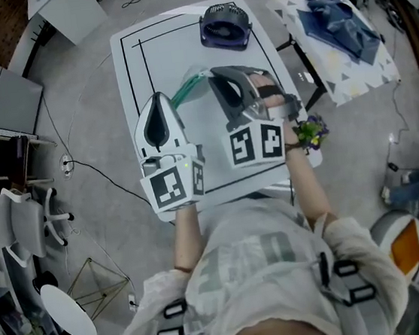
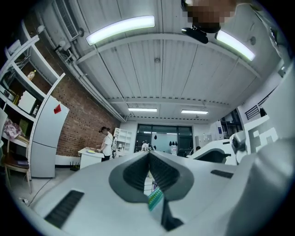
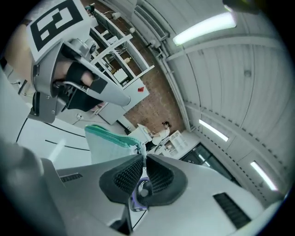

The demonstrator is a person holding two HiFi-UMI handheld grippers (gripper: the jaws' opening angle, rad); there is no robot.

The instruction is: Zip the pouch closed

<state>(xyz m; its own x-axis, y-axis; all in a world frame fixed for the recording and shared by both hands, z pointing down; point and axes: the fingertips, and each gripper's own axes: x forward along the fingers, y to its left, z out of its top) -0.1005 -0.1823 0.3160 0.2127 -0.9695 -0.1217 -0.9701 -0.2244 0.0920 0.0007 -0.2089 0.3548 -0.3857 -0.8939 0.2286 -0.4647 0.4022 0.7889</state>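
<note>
The left gripper (image 2: 149,159) is clamped shut on one end of the green-zippered pouch (image 1: 187,90). The right gripper (image 3: 143,161) pinches the zipper pull (image 3: 142,148) at the other end. The pouch is held up between them above the white table (image 1: 179,45), where a small fan (image 1: 224,24) sits.

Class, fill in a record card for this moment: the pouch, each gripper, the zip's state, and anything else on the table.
Pouch: pale pouch with a green zip, held up between both grippers over the white table
Left gripper: left gripper shut on the pouch's green zip edge
Right gripper: right gripper shut on the pouch at the zip's other end
Zip: cannot tell whether it is fully closed
Also on table: dark blue fan at the far end, apart from the pouch
</note>
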